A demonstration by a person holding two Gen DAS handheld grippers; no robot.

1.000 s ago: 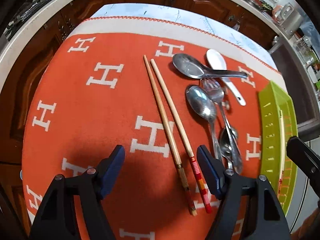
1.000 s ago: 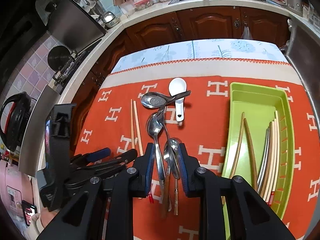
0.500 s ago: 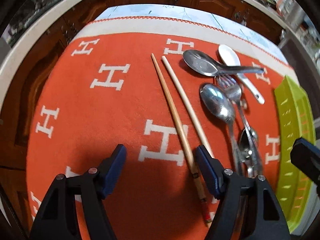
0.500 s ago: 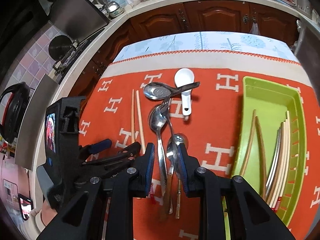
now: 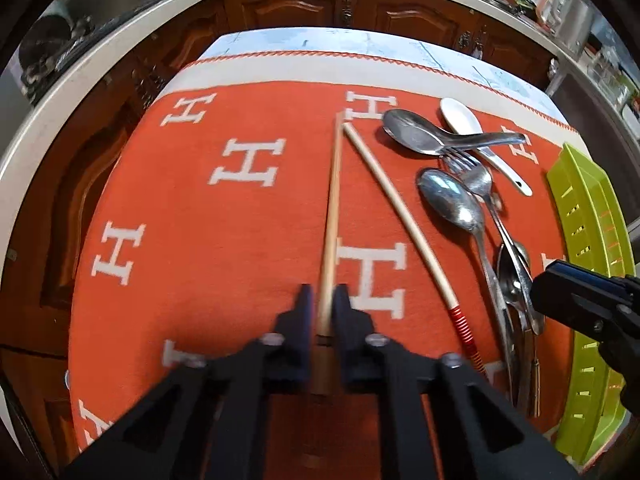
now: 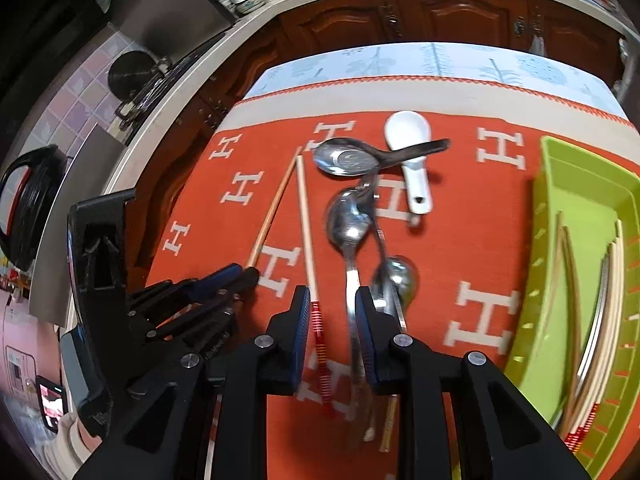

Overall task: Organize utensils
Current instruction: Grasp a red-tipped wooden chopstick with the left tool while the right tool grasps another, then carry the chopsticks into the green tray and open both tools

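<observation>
Seen from the left wrist camera, an orange cloth patterned with white H letters fills most of the frame over a table. The left gripper, at the lower centre, is closed tight around a plain wooden chopstick, which is clamped near its thick end and runs straight up the frame between the dark fingers. Just to its right a second chopstick, banded in red at its lower end, is laid on the cloth at a slant; the two tips nearly meet at the upper centre.

To the right of the chopsticks a loose pile of cutlery is found: a wide metal spoon with its handle resting across a white ceramic spoon, a fork below them, and a long metal spoon whose handle runs toward the lower right among other metal handles. A lime-green tray is set along the right edge of the frame.

In the right wrist view, the right gripper is seen at the lower centre, its jaws partly open. The handle of the long metal spoon and the red-banded end of the second chopstick lie in the gap between them, and whether the pads touch either cannot be told. In the green tray at the right of this frame, several chopsticks are lying lengthwise.
</observation>
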